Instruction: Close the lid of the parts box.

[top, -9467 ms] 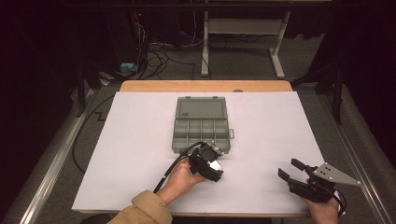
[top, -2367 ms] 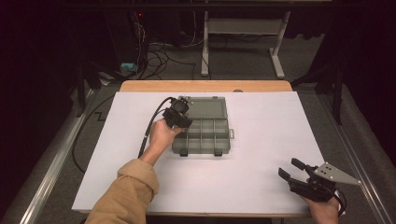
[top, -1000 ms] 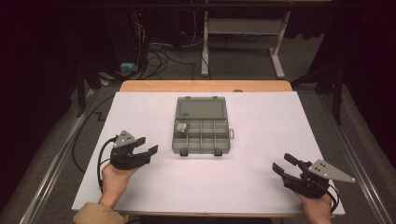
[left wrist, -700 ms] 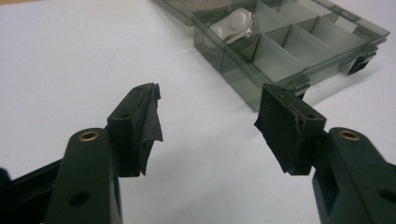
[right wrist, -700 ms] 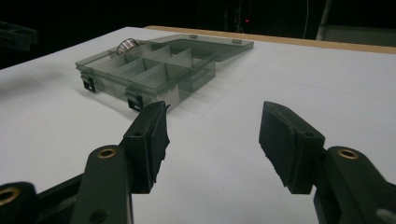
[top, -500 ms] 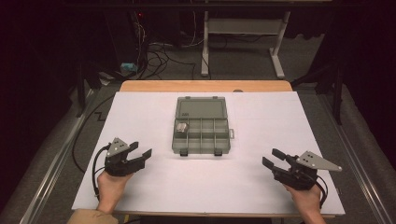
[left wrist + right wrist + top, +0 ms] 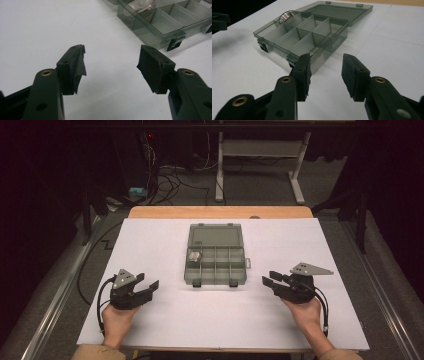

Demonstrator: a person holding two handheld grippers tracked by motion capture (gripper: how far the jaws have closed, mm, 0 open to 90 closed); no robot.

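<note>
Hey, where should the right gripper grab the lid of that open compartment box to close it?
Probably the lid's far free edge, coming from behind the compartment box: it lies flat, hinged to the tray's back wall. The right gripper, jaws empty and just been closing, would pinch there and swing it forward.

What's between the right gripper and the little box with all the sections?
Nothing but bare white table cover. In the high view the right gripper points at the compartment box, and its open jaws have just been closing with nothing between them.
</note>
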